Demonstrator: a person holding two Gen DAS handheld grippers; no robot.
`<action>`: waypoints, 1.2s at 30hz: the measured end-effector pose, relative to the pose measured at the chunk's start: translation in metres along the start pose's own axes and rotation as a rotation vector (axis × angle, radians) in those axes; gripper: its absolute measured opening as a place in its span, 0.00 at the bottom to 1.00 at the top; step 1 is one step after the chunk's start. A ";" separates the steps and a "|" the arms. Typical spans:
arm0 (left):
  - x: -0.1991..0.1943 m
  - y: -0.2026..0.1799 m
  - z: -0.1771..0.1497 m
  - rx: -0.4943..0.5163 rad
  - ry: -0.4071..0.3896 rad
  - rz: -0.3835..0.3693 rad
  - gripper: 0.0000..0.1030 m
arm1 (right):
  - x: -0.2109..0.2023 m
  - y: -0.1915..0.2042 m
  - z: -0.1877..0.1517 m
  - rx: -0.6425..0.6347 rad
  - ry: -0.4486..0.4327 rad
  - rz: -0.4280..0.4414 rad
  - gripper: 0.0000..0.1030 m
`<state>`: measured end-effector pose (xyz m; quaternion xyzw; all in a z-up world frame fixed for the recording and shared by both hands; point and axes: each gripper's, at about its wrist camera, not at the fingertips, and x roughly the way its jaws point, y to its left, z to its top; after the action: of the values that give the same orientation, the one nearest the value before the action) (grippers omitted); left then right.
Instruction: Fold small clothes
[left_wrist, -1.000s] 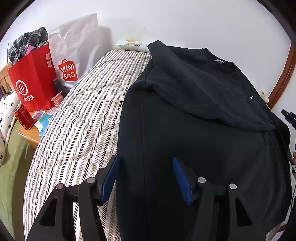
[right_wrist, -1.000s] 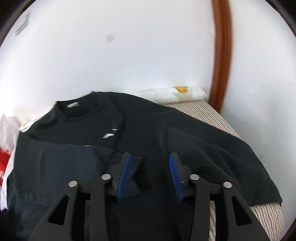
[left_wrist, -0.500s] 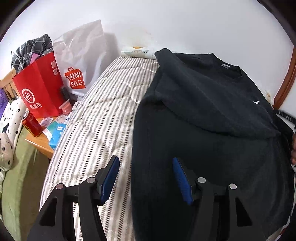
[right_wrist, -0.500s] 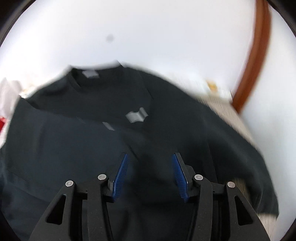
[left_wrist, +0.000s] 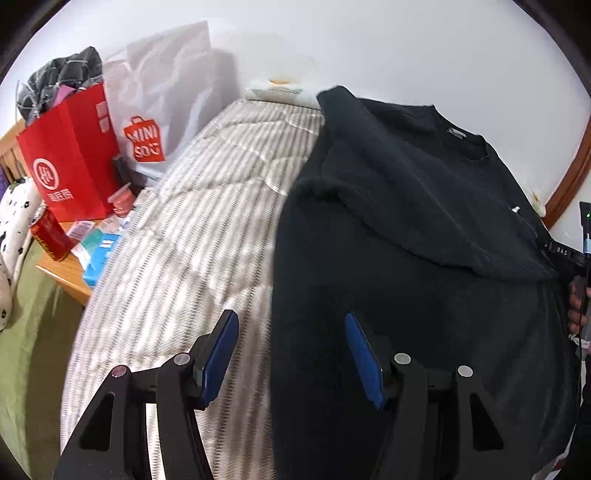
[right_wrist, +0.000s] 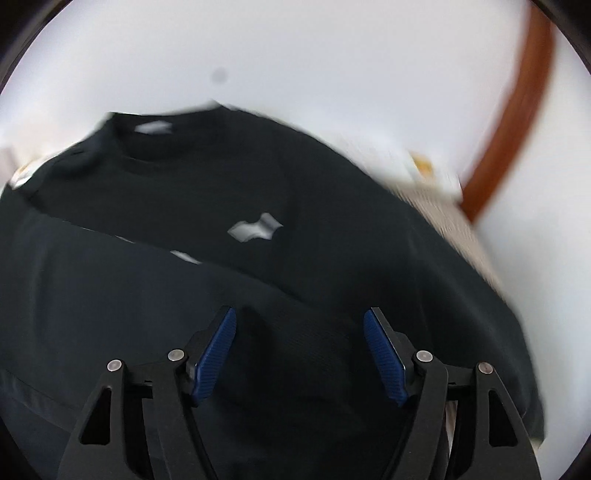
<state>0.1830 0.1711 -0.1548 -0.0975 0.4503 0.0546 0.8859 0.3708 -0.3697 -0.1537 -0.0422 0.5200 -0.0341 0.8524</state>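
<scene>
A black T-shirt (left_wrist: 424, 236) lies on a striped bed (left_wrist: 192, 236), its left sleeve folded in across the chest. It also shows in the right wrist view (right_wrist: 207, 206), blurred, with a small white logo (right_wrist: 255, 229). My left gripper (left_wrist: 291, 350) is open and empty above the shirt's left edge near the hem. My right gripper (right_wrist: 301, 354) is open and empty above the shirt's lower right part, holding nothing.
A red paper bag (left_wrist: 70, 158) and a white Miniso bag (left_wrist: 162, 110) stand at the bed's left. A red can (left_wrist: 50, 236) and small packets sit on a wooden side table (left_wrist: 70, 280). A white wall and brown wooden frame (right_wrist: 517, 110) lie behind.
My left gripper has drifted left, so more striped bed shows. My right gripper has opened wider and swung over the shirt; its view is blurred by motion.
</scene>
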 end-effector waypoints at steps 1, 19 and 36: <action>0.002 -0.004 -0.002 0.006 0.003 0.002 0.56 | 0.007 -0.006 -0.002 0.027 0.032 0.075 0.69; -0.001 -0.018 -0.011 0.052 -0.019 0.050 0.57 | -0.029 -0.054 0.009 0.100 -0.058 0.166 0.25; 0.012 -0.022 0.034 0.117 -0.048 0.075 0.49 | -0.018 0.154 0.077 -0.232 -0.101 0.348 0.50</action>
<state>0.2212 0.1571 -0.1423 -0.0273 0.4349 0.0634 0.8978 0.4331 -0.2125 -0.1191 -0.0512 0.4766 0.1759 0.8598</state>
